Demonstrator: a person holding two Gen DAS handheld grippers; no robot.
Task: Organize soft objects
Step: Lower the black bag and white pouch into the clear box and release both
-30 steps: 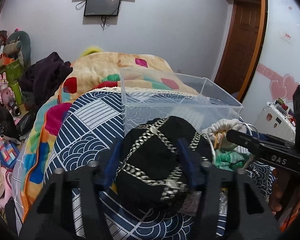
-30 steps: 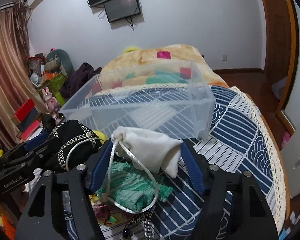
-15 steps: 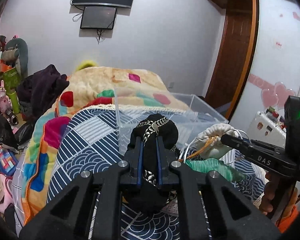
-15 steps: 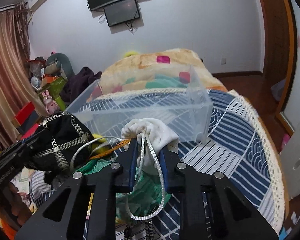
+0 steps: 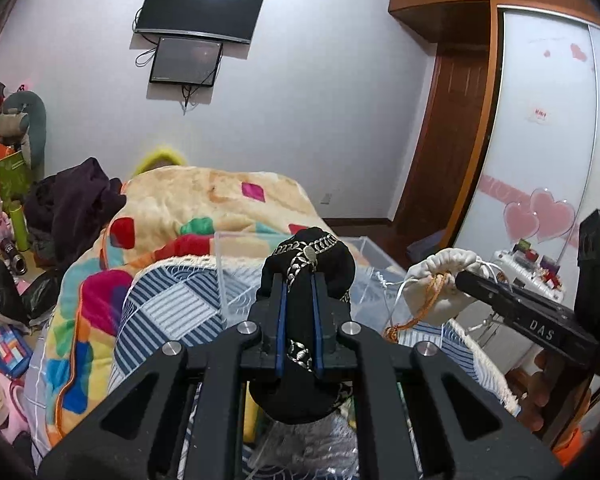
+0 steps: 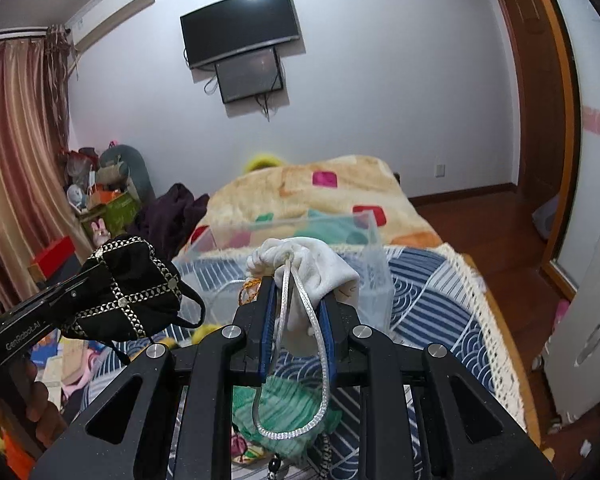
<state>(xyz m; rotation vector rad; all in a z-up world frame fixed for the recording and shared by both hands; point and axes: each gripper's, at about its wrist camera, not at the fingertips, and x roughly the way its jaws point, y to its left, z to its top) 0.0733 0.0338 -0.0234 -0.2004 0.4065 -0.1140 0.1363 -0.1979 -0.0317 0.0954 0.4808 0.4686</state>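
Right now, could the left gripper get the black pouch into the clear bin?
Probably yes. The left gripper is shut on the black pouch, lifted off the bed, with the clear plastic bin's open top just ahead and nothing between them.

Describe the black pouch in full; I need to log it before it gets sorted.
The black pouch is a soft, dark fabric bag crossed by silvery patterned bands with small studs where they meet, and a thin black cord loops off its side. The left gripper is shut on it, pinching it between blue-padded fingers and holding it off the bed, beside the white drawstring pouch, near the clear plastic bin.
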